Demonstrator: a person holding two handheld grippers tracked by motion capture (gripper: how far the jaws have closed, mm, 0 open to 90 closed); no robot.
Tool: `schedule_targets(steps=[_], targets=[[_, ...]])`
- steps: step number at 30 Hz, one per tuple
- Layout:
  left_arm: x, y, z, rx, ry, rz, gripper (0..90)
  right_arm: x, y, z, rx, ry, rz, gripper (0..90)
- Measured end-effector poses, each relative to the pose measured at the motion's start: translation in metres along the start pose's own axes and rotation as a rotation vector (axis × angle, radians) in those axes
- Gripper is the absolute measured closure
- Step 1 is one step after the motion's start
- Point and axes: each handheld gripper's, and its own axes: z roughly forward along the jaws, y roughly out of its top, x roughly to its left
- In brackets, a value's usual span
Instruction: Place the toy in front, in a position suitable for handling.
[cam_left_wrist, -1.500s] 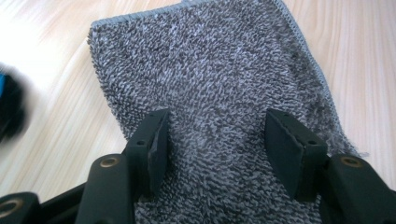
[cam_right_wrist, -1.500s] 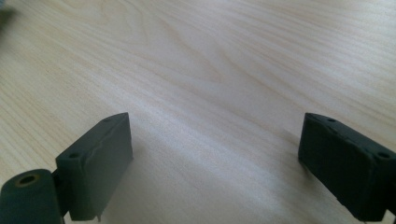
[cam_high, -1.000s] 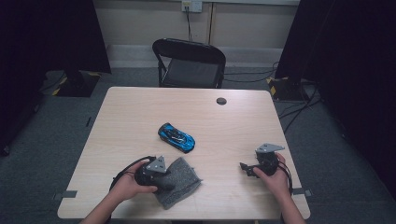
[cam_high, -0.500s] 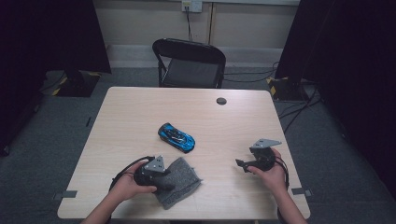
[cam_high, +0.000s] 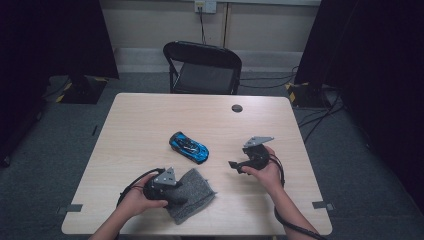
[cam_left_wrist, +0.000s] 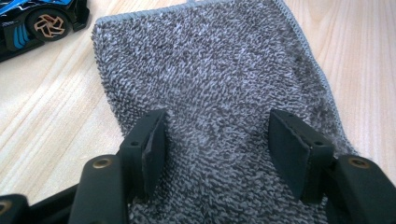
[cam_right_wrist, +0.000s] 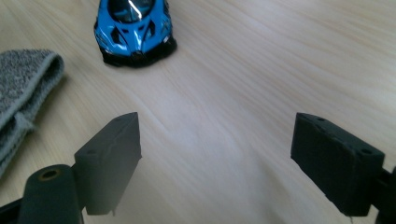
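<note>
Bare table (cam_high: 150, 125) lay between the right gripper (cam_right_wrist: 215, 154) and the toy car (cam_right_wrist: 133, 28); the grey cloth (cam_right_wrist: 21, 88) flanked that path.

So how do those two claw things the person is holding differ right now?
The left gripper rests on the grey towel, while the right gripper is over bare table. The left gripper's jaws straddle the cloth; the right gripper's jaws point toward the blue toy car, with nothing between them. Both are open and hand-held.
</note>
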Motion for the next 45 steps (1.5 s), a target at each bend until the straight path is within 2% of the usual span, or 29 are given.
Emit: schedule_targets(steps=[2, 7, 13, 20, 23, 25, 33, 42, 45], targets=[[0.0, 0.0, 0.0, 0.0, 0.001, 0.002, 38.0, 0.003, 0.007, 0.006, -0.001, 0.008, -0.015, 15.6], [0.0, 0.0, 0.0, -0.003, -0.004, -0.011, 37.4, 0.009, 0.023, 0.021, -0.018, 0.034, -0.006, 15.6], [-0.001, 0.001, -0.001, -0.016, 0.001, -0.042, 31.1, 0.015, 0.039, 0.037, -0.027, 0.05, -0.008, 15.5], [-0.002, 0.002, 0.0, -0.015, 0.004, -0.036, 28.2, 0.022, 0.054, 0.055, -0.036, 0.08, 0.002, 14.5], [-0.002, 0.002, 0.001, -0.019, 0.004, -0.039, 28.0, 0.025, 0.058, 0.06, -0.034, 0.087, -0.006, 14.4], [-0.002, 0.002, 0.002, -0.022, 0.001, -0.042, 27.9, 0.032, 0.065, 0.071, -0.032, 0.098, -0.028, 14.1], [-0.001, 0.001, 0.002, -0.024, -0.002, -0.04, 27.9, 0.048, 0.076, 0.091, -0.014, 0.116, -0.069, 13.9], [0.0, 0.0, 0.002, -0.029, -0.007, -0.042, 27.8, 0.056, 0.087, 0.112, 0.007, 0.123, -0.104, 13.7], [0.0, 0.0, 0.002, -0.03, -0.009, -0.041, 27.8, 0.057, 0.089, 0.117, 0.008, 0.128, -0.1, 13.7]])
